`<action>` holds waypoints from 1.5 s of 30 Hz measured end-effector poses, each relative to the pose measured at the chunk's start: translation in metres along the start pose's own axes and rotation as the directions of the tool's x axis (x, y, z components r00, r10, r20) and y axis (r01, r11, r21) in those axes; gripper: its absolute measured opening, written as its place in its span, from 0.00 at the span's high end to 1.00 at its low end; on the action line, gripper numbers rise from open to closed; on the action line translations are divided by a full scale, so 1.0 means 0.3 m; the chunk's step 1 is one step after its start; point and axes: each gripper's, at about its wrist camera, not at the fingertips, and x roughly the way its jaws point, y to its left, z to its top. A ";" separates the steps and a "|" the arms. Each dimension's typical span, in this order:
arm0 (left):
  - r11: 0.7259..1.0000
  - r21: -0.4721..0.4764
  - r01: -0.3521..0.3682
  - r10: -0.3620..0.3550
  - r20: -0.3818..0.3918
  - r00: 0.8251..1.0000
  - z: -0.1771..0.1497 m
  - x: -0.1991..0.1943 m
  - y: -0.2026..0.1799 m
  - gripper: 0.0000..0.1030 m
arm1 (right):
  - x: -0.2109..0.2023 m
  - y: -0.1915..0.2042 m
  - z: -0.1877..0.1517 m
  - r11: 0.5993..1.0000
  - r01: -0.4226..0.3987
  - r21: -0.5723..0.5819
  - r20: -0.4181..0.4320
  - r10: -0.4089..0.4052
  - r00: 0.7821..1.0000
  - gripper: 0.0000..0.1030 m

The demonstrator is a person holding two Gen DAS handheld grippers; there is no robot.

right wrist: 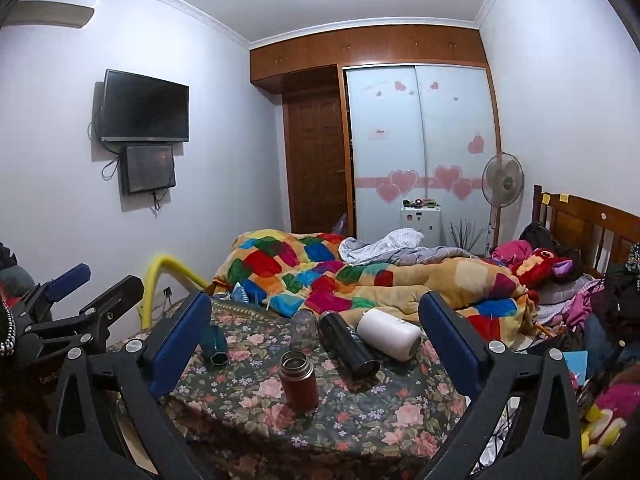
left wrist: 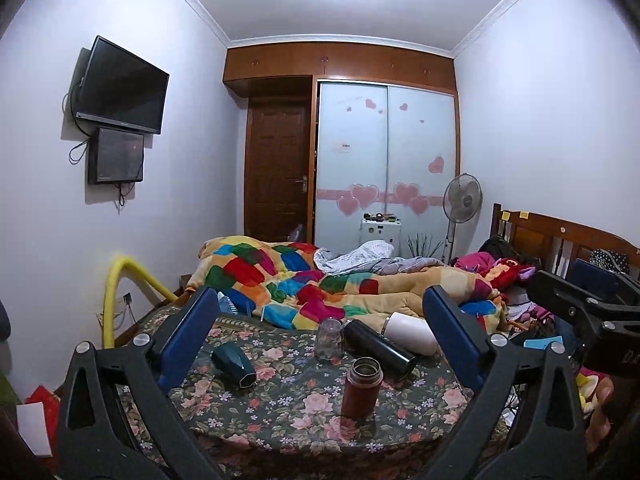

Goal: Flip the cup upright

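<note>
Brown flask (left wrist: 361,387) stands upright; black flask (left wrist: 378,348) lies beside it.

**Colours on the Bed**

The bedspread (left wrist: 280,412) is dark green with pink roses and small lilac flowers. On it are a rust-brown flask (left wrist: 361,388) with a steel rim, a black flask (left wrist: 378,348), a white flask (left wrist: 410,334), a clear glass cup (left wrist: 329,338) and a teal cup (left wrist: 234,365). The quilt (left wrist: 288,280) is tan with red, blue, green and orange patches. Each gripper has blue pads (right wrist: 178,344) on black arms.
</note>
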 end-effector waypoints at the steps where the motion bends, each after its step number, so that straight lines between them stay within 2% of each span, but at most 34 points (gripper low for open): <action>1: 1.000 0.000 -0.001 0.001 0.001 1.000 -0.001 -0.002 0.000 0.00 | -0.007 0.003 -0.002 1.000 -0.002 -0.001 0.000 0.002 1.000 0.00; 14: 1.000 0.019 -0.008 0.008 0.002 1.000 0.003 -0.032 -0.011 0.00 | -0.032 0.017 -0.011 1.000 -0.005 -0.011 0.002 0.005 1.000 0.00; 45: 1.000 0.015 -0.002 0.002 -0.005 1.000 -0.003 -0.014 -0.017 0.00 | -0.028 0.008 -0.005 1.000 -0.002 -0.005 -0.013 0.002 1.000 0.00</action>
